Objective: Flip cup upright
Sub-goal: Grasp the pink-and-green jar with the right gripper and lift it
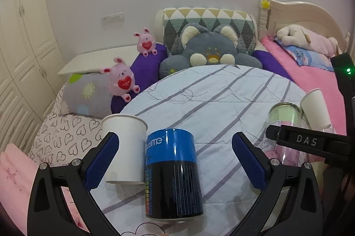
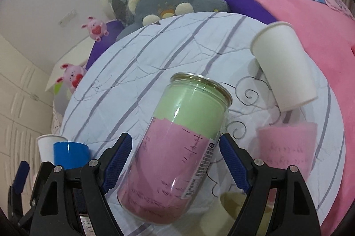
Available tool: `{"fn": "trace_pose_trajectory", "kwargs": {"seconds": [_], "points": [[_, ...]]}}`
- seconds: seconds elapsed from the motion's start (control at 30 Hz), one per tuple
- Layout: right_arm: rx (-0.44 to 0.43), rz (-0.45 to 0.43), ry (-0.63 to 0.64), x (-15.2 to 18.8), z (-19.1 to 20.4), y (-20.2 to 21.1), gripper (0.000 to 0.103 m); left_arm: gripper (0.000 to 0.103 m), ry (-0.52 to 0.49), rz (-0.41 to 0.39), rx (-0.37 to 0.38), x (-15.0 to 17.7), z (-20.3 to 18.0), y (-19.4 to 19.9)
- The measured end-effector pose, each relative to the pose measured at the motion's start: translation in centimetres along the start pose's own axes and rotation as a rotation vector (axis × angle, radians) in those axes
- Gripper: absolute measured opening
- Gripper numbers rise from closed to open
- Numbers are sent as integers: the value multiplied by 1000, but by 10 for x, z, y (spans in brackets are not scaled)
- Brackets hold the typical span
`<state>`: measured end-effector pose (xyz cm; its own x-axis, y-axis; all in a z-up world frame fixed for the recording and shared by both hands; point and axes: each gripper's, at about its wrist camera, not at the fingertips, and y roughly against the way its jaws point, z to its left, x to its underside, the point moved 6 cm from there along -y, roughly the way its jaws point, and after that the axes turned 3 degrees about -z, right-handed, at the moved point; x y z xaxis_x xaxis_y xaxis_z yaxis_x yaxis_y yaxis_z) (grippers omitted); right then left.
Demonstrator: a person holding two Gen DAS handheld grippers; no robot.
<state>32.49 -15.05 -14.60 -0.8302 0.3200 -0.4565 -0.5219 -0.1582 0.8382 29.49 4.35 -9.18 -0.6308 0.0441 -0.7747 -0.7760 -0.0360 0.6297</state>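
A blue and black can-shaped cup (image 1: 173, 174) stands on the striped cloth between the fingers of my left gripper (image 1: 175, 160), which is open around it without touching. A white paper cup (image 1: 124, 147) stands upright just left of it, behind the left finger. My right gripper (image 2: 175, 160) is open around a clear glass jar (image 2: 177, 147) lined with green and pink paper; its metal rim points up and away. Another white paper cup (image 2: 284, 65) stands right of the jar. The jar (image 1: 286, 116) and that cup (image 1: 315, 107) also show in the left wrist view.
The round table has a light blue striped cloth (image 1: 221, 92). A second clear cup with pink paper (image 2: 288, 147) stands right of the jar. Behind are a grey plush cat (image 1: 210, 49), pink plush rabbits (image 1: 122, 80), a patterned pillow and a pink bed (image 2: 310, 14).
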Motion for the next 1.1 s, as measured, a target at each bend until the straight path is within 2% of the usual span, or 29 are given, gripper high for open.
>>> {"fn": "trace_pose_trajectory", "kwargs": {"seconds": [0.13, 0.2, 0.27, 0.53, 0.97, 1.1], "points": [[-31, -1, 53, 2, 8, -5, 82, 103, -1, 2, 3, 2, 3, 2], [-40, 25, 77, 6, 13, -12, 77, 103, 4, 1, 0, 3, 6, 4], [-54, 28, 91, 7, 17, -14, 77, 103, 12, 5, 2, 4, 10, 7], [-98, 54, 209, 35, 48, -1, 76, 103, 45, -4, -21, 15, 31, 31], [-147, 91, 380, 80, 66, 24, 77, 103, 84, -6, -29, 44, 47, 75], [-198, 36, 380, 79, 66, 35, 80, 103, 102, 2, 0, 46, 43, 84]]}}
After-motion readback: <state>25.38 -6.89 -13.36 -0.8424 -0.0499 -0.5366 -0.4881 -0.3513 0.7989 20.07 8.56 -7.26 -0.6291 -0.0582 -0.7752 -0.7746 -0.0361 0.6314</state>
